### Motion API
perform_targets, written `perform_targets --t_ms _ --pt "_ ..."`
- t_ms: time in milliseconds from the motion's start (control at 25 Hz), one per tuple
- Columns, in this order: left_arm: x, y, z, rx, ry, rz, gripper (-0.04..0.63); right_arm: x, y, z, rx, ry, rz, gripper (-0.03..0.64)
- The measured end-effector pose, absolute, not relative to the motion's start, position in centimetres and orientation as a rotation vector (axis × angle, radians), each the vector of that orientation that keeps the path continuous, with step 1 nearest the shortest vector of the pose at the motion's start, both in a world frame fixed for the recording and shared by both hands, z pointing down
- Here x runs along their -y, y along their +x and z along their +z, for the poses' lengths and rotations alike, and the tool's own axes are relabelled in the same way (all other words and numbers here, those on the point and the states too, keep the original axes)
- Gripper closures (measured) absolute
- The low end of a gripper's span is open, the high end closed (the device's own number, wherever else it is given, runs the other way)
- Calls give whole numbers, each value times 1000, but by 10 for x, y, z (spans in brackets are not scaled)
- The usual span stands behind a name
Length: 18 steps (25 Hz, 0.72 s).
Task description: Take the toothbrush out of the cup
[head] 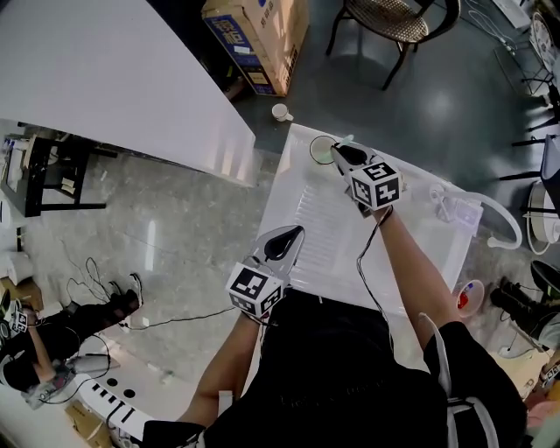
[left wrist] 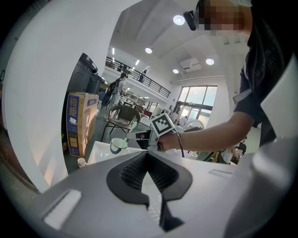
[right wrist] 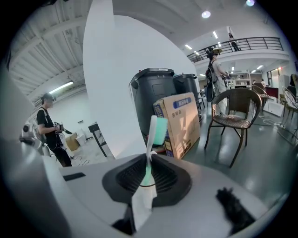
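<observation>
A white cup with a green rim [head: 313,150] stands at the far end of the white table [head: 302,219]; the left gripper view shows the cup [left wrist: 117,145] too. My right gripper [head: 338,151] is right beside the cup, shut on the toothbrush. In the right gripper view the toothbrush [right wrist: 157,131], white-handled with a green head, sticks up from between the jaws of my right gripper [right wrist: 148,173]. Its lower end is hidden, so I cannot tell whether it is still in the cup. My left gripper [head: 287,238] hovers at the table's near edge, jaws together with nothing in them, as its own view of the left gripper [left wrist: 148,153] confirms.
A small mug [head: 281,112] sits on the floor beyond the table, near a cardboard box [head: 255,39] and a wicker chair [head: 385,24]. A white faucet-like fixture [head: 457,208] stands at the table's right side. A large white slab [head: 105,79] runs along the left.
</observation>
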<state>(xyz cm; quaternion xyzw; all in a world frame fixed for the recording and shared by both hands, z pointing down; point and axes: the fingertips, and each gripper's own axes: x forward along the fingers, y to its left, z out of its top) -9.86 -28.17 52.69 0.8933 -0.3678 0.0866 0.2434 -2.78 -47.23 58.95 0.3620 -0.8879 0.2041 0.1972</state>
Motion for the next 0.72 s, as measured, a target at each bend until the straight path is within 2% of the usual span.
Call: perform_targets --t_ms 720 --pt "280 -82 506 968 2510 225 588 455 -4 548 2513 1088 517 577"
